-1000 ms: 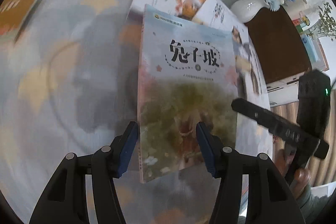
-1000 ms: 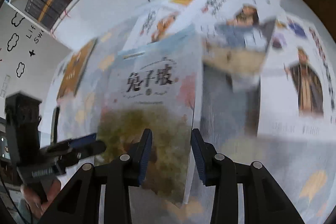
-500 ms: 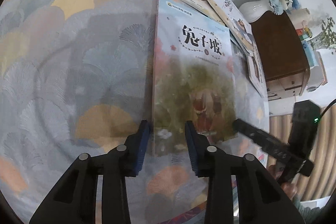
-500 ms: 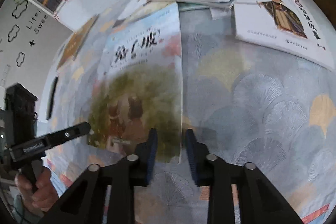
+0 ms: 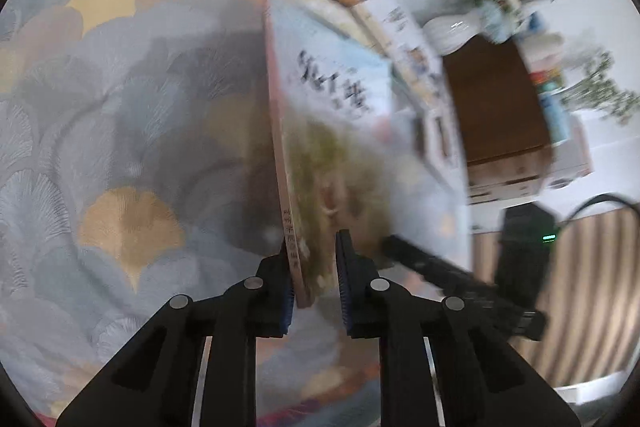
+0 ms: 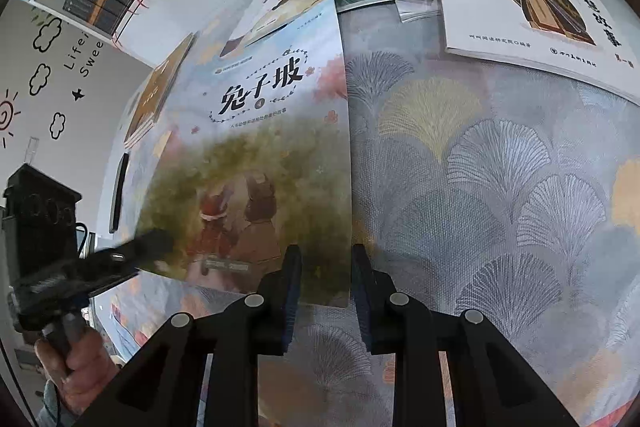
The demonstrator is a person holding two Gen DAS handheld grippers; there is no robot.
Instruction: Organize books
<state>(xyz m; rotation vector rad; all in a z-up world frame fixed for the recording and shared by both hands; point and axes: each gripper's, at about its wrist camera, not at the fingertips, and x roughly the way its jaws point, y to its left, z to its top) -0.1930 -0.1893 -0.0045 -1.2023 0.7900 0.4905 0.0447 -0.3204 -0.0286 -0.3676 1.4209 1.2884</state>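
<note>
Pinching the rabbit book [image 6: 264,163] — left gripper [image 5: 312,279] spine-side, right gripper [image 6: 324,279] at its free edge

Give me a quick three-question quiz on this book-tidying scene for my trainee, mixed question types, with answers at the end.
1. True or false: the book between the claws has a plain black cover.
2. Which part of the book sits between the right claw's fingers? A) near right corner B) far left corner C) middle of the far edge
3. Fill in: the table is covered by a fan-patterned ____.

Key: 1 false; 2 A; 3 cloth.
</note>
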